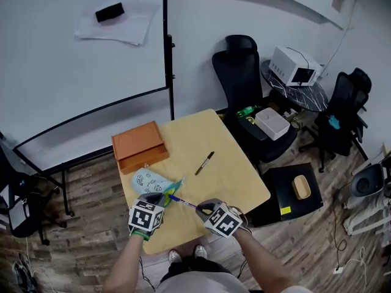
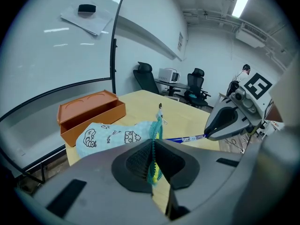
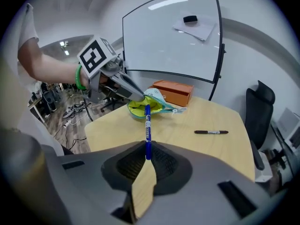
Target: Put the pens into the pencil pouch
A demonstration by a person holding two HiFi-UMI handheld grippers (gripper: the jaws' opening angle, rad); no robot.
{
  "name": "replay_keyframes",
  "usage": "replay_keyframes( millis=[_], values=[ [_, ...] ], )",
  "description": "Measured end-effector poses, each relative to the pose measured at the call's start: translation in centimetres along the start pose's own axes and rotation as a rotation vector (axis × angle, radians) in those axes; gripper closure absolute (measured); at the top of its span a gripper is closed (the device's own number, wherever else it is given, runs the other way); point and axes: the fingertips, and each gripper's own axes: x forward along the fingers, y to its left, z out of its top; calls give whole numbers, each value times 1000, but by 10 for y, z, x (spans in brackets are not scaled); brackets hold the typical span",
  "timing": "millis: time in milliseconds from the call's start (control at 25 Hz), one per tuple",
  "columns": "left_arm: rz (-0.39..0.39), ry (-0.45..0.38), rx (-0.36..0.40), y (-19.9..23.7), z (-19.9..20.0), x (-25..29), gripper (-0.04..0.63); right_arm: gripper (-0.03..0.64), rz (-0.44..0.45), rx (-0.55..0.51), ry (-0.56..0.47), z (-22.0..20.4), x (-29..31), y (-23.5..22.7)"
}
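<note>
At the left of the wooden table [image 1: 235, 185] sits an open orange box [image 1: 139, 145], empty as far as the head view shows. Just in front of it lies the pencil pouch [image 1: 151, 182], pale blue with small cartoon prints, part of it resting on the table top.

The left tool [image 2: 153, 165] is clamped on the pouch's teal zipper edge and lifts that side, so the mouth stands open toward the right. The right gripper view shows the yellow lining inside the open mouth. Whether anything already lies inside cannot be told.

The blue pen [image 3: 148, 131] runs from the pouch mouth across to the right tool [image 3: 146, 159], whose jaws are closed on the pen's rear end. The pen's front end sits at the zipper opening, at or just inside the lip. Most of its barrel is outside the pouch.

Further right and toward the middle of the table, a black marker pen [image 1: 204, 163] lies flat, well apart from the pouch and touched by neither tool.

So the task looks partly under way at best. The first pen seems to be at the point of entry but is not yet pushed in or let go. The black one has not been picked up. What remains, by this reading, is to slide the blue pen fully in, release it, then fetch the black pen and put it in as well.
</note>
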Motion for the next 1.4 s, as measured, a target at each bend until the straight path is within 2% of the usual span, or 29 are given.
replay_keyframes(
  millis=[200,560,960,1240,1400],
  values=[
    [-12,-20,-37,-8,1,-4,575,580,6,30,45,9,21,-1],
    [-62,-71,-72,-26,7,-16,575,580,18,10,63,52,47,-1],
    [-117,-136,-139,-33,17,-34,575,578,41,-21,24,85,64,10],
    [-120,-168,-176,-19,22,-44,575,572,28,-48,-31,97,63,14],
    [-128,-194,-198,-10,31,-47,575,503,30,-42,-88,105,50,16]
  ],
)
